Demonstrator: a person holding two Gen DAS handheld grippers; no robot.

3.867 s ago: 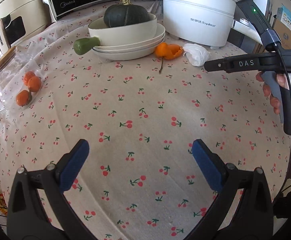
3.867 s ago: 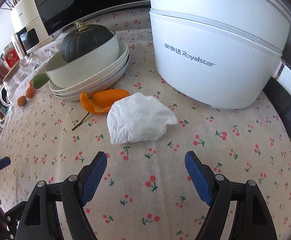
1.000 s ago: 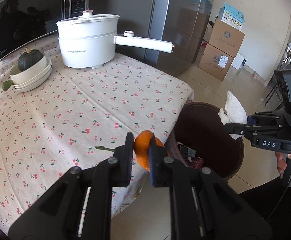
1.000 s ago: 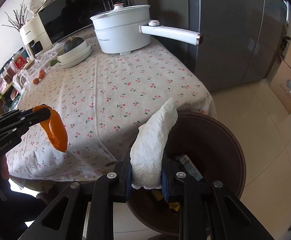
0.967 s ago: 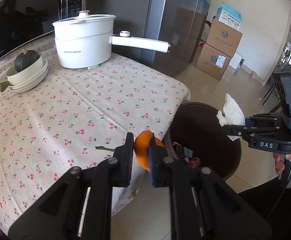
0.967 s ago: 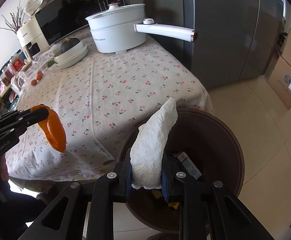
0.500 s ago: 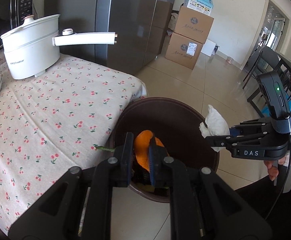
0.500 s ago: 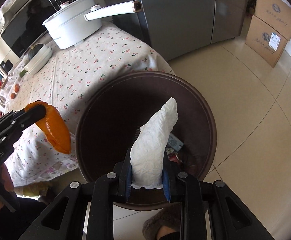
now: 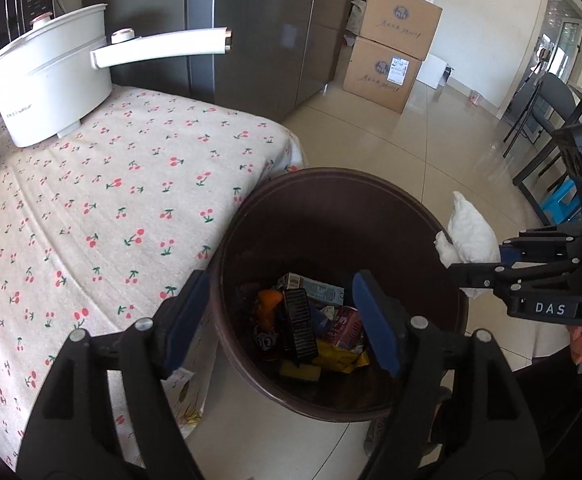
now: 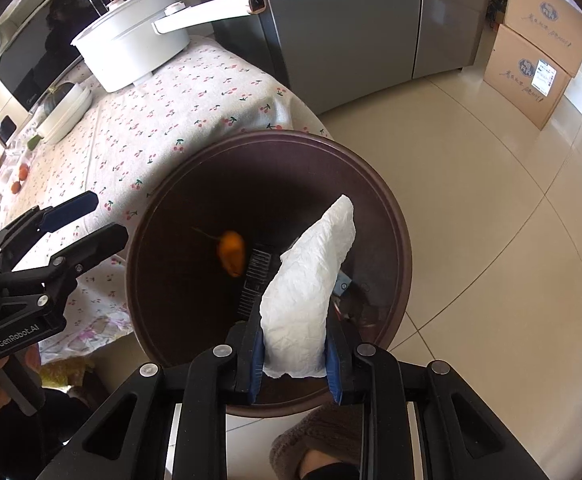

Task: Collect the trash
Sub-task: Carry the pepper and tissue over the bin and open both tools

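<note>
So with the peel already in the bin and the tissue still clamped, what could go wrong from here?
1. In the left wrist view the white tissue in the right gripper sits near the brown bin's rim; released there, it might land on the floor.
2. The tissue is light and crumpled, so it could cling to a pad when the jaws part.
3. The left gripper, its jaws just opened and empty, hangs low over the bin and could knock its rim.

I log a dark brown bin, an orange peel and a white tissue. I note a cream tablecloth patterned with red cherries, and blue finger pads.
</note>
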